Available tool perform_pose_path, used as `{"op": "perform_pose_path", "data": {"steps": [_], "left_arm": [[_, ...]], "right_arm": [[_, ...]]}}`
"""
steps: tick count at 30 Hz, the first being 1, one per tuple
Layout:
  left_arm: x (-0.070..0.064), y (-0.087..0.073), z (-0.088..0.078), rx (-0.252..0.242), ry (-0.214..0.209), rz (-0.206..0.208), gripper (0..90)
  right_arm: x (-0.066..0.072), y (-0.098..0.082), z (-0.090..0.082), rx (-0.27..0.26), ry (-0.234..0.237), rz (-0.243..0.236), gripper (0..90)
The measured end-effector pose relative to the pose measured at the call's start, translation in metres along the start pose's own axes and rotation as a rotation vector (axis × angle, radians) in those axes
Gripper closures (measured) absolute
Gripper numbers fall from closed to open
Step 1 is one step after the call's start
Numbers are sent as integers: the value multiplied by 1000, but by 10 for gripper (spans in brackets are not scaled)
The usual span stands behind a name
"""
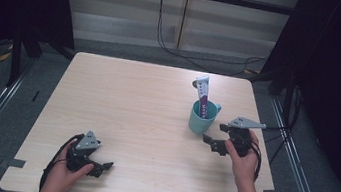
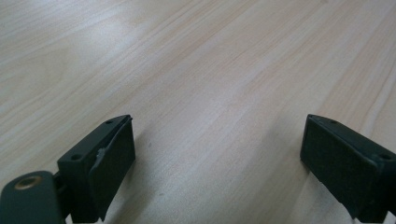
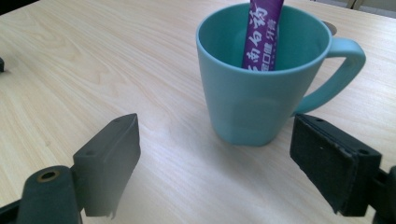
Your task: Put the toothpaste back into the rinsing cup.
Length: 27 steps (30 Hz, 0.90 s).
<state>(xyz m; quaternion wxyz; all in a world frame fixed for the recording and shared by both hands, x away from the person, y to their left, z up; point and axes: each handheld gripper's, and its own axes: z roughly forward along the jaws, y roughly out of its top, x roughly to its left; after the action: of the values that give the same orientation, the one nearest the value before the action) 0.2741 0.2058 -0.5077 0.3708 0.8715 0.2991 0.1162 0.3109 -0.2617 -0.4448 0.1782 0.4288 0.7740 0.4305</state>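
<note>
Jaws apart on both grippers. High view: left gripper (image 1: 104, 166) low at near-left of table (image 1: 132, 101), well apart from mug (image 1: 203, 116); right gripper (image 1: 217, 135) just beside mug, tube (image 1: 203, 94) upright inside. Left gripper view: bare wood btwn jaws. Right gripper view: mug (image 3: 261, 88) ahead of jaws, not touching, handle twd right jaw.

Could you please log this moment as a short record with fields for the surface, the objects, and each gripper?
surface: wooden table
cup: teal mug, upright, handle toward the table's far right
contents: purple toothpaste tube standing in the mug, leaning
right gripper: right gripper open, facing the mug, not touching it
left gripper: left gripper open, low over bare table near the front left
</note>
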Motion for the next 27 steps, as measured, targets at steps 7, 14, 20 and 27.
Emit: {"op": "perform_pose_path", "data": {"steps": [7,14,20,27], "left_arm": [[0,0,0,-1,-1,0,98],[0,0,0,-2,-1,0,98],[0,0,0,-1,-1,0,98],[0,0,0,-1,-1,0,98]], "right_arm": [[-2,-10,-7,0,5,8,158],[-2,-21,-9,29,-8,-9,161],[-2,-30,-11,38,-12,-3,161],[-3,-41,-14,43,-15,1,164]]}}
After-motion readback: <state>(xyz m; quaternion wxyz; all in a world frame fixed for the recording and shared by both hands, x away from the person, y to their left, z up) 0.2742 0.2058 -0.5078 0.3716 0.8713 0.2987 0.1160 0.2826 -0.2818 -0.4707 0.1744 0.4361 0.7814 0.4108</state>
